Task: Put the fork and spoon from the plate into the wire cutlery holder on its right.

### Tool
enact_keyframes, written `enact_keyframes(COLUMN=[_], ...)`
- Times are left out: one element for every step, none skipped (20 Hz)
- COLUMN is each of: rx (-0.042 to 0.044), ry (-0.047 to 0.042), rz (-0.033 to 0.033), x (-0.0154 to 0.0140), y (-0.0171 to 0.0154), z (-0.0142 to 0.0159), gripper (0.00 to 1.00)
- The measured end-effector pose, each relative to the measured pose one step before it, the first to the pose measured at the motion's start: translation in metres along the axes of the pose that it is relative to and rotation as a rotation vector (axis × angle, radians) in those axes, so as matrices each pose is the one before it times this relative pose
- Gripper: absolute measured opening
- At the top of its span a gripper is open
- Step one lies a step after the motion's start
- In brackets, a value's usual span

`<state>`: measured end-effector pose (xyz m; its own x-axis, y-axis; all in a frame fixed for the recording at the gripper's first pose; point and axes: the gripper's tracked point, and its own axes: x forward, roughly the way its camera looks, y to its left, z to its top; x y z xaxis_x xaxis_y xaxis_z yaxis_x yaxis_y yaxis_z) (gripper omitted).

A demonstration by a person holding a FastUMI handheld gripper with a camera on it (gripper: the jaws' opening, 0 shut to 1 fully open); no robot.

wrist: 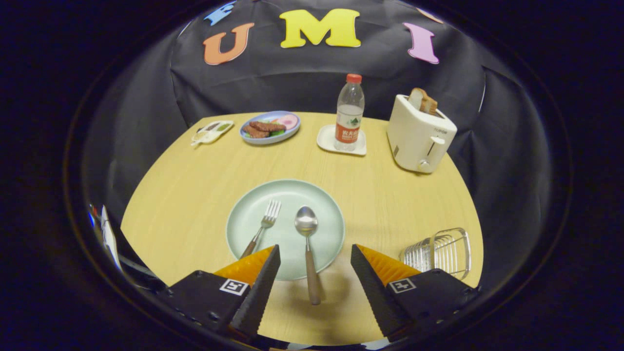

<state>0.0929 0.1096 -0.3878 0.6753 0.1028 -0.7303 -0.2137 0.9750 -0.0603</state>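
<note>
A pale green plate (253, 214) lies on the wooden table just ahead of my fingers. On it rest a fork (263, 225) and a spoon (307, 243), both with brown handles pointing toward me. The spoon's handle reaches over the plate's near rim into the gap between my fingers. The fork's handle end is hidden behind my left finger (263, 282). The wire cutlery holder (438, 253) stands right of the plate, just beyond my right finger (370, 285). My gripper (315, 254) is open above the table, touching nothing.
At the back of the table stand a white toaster (419, 136) with bread in it, a water bottle (349, 113) on a white coaster, a blue plate of food (269, 126) and a small white dish (212, 131). The table edge curves close at the left and right.
</note>
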Motion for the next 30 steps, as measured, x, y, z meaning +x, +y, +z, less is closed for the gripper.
enact_keyframes(rx=[-0.01429, -0.01773, -0.01419, -0.00830, -0.00247, 0.00133, 0.00680, 0.01253, 0.01667, 0.01126, 0.00247, -0.00353, -0.00132, 0.00275, 0.00208, 0.01333, 0.01746, 0.01564, 0.00451, 0.00592, 0.00579, 0.00153, -0.00073, 0.00393, 0.00452, 0.00536, 0.00126, -0.00509, -0.00651, -0.00628], ry=[0.01327, 0.00985, 0.01189, 0.00570, 0.00656, 0.01667, 0.01825, 0.01672, 0.03190, 0.01268, -0.00238, -0.00259, -0.00371, 0.00435, 0.02339, 0.00176, 0.00191, -0.00810, 0.00367, -0.00094, 0.00098, 0.00532, -0.00359, 0.00162, 0.00464, 0.00396, 0.00145, -0.00455, -0.01012, -0.01007], rz=[0.00261, 0.00842, 0.00033, 0.00142, -0.00590, -0.00107, 0.00569, 0.00964, -0.00450, 0.00053, -0.01181, -0.01255, -0.00740, -0.00314, -0.01992, -0.00135, 0.00893, 0.01179, -0.02778, 0.00534, 0.01750, 0.01130, -0.00548, 0.00297, 0.01301, 0.00710, -0.00167, 0.00197, 0.00579, 0.00600], x=[0.00676, 0.00876, 0.00654, 0.00953, 0.00801, 0.00731, 0.00691, 0.00652, 0.00284, 0.00346, 0.00065, -0.00126, -0.00133, 0.00080, -0.00188, 0.00105, -0.00202, -0.00151, -0.00103, -0.00094, -0.00127, -0.00222, -0.00419, -0.00384, -0.00491, -0.00500, -0.00620, -0.00743, -0.00902, -0.00914], y=[0.00306, 0.00327, 0.00169, 0.00146, -0.00052, -0.00002, 0.00116, 0.00155, -0.00077, 0.00116, -0.00013, 0.00049, 0.00141, 0.00235, -0.00179, 0.00005, 0.00261, 0.00302, -0.00593, 0.00038, 0.00188, -0.00085, -0.00403, -0.00054, 0.00015, -0.00184, -0.00315, -0.00343, -0.00297, -0.00260], z=[-0.00205, -0.00338, -0.00190, -0.00152, -0.00022, -0.00258, -0.00272, -0.00239, -0.00480, -0.00194, 0.00219, 0.00104, 0.00029, -0.00312, -0.00565, -0.00142, -0.00266, 0.00142, -0.00127, -0.00117, -0.00136, -0.00010, 0.00151, -0.00233, -0.00142, -0.00206, -0.00066, -0.00019, 0.00111, -0.00004], gripper=[0.88, 0.85, 0.83, 0.83, 0.80, 0.77, 0.72, 0.68, 0.63, 0.59, 0.52, 0.45, 0.45, 0.44, 0.44, 0.39, 0.24, 0.22, 0.21, 0.11, 0.09, 0.10, 0.10, 0.02, 0.03, 0.03, 0.02, 0.02, 0.02, 0.02])
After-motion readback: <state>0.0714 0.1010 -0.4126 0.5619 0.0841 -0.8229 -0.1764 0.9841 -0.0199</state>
